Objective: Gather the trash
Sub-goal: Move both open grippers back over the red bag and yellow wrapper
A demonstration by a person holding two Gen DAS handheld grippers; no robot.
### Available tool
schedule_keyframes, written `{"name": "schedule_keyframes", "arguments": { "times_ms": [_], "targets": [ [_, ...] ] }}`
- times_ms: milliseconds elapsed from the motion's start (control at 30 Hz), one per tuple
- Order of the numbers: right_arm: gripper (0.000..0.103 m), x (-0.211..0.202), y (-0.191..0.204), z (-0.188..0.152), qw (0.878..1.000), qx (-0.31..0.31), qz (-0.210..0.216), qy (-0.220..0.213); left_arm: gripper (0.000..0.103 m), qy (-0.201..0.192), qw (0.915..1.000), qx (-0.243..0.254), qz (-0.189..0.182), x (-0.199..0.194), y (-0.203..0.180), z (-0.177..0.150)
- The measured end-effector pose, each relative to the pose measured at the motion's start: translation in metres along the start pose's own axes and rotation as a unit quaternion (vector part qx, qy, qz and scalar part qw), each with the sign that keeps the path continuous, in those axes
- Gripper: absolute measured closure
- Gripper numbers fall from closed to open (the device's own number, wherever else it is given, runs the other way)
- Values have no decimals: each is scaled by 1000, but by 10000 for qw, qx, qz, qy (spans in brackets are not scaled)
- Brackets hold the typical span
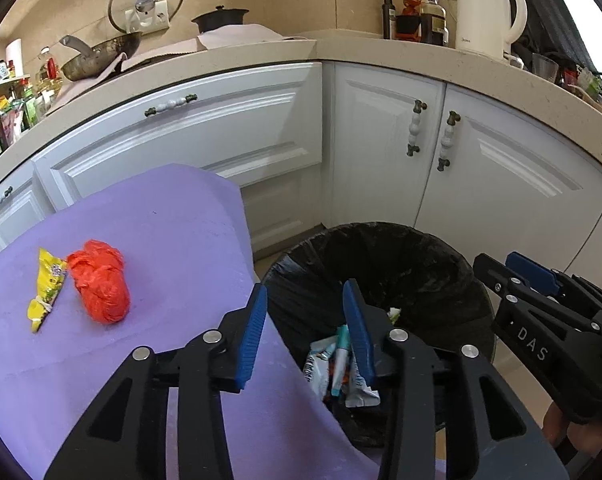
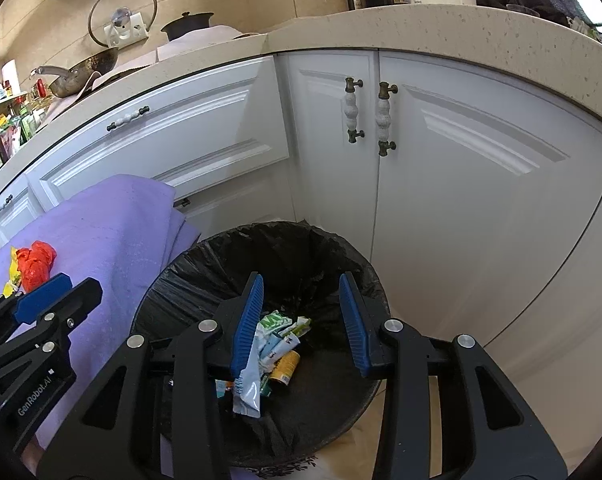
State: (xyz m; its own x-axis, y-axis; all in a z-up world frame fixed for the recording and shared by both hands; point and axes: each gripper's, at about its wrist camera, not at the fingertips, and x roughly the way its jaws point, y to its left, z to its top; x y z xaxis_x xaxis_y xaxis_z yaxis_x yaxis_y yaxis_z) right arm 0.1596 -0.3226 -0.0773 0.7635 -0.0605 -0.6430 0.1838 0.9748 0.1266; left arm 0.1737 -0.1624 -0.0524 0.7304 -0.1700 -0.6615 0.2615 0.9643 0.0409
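A bin lined with a black bag stands on the floor by the white cabinets. Several wrappers lie inside it. My left gripper is open at the bin's left rim, with wrappers below its right finger. My right gripper hangs open over the bin. A pale blue wrapper dangles loose beside its left finger, and the pads do not press on it. A crumpled red plastic bag and a yellow wrapper lie on the purple-covered table.
White corner cabinets rise right behind the bin, under a stone counter. On the counter stand a kettle, bottles and a wok. The purple table edge touches the bin's left side.
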Motion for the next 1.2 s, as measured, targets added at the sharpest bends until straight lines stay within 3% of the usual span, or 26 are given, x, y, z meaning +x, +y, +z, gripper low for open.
{"name": "schedule_keyframes", "arguments": {
  "times_ms": [467,833,1200],
  "targets": [
    [63,-11,46,15,9991,-268,312,-111,51,-261,9988,-287,304,-28,49,6],
    [58,-10,131,21,9923,-787,956,-23,46,-217,9930,-682,938,-47,128,-10],
    [48,3,221,17,9795,-1353,1480,187,40,-137,9796,-1199,1610,-59,216,-32]
  ]
}}
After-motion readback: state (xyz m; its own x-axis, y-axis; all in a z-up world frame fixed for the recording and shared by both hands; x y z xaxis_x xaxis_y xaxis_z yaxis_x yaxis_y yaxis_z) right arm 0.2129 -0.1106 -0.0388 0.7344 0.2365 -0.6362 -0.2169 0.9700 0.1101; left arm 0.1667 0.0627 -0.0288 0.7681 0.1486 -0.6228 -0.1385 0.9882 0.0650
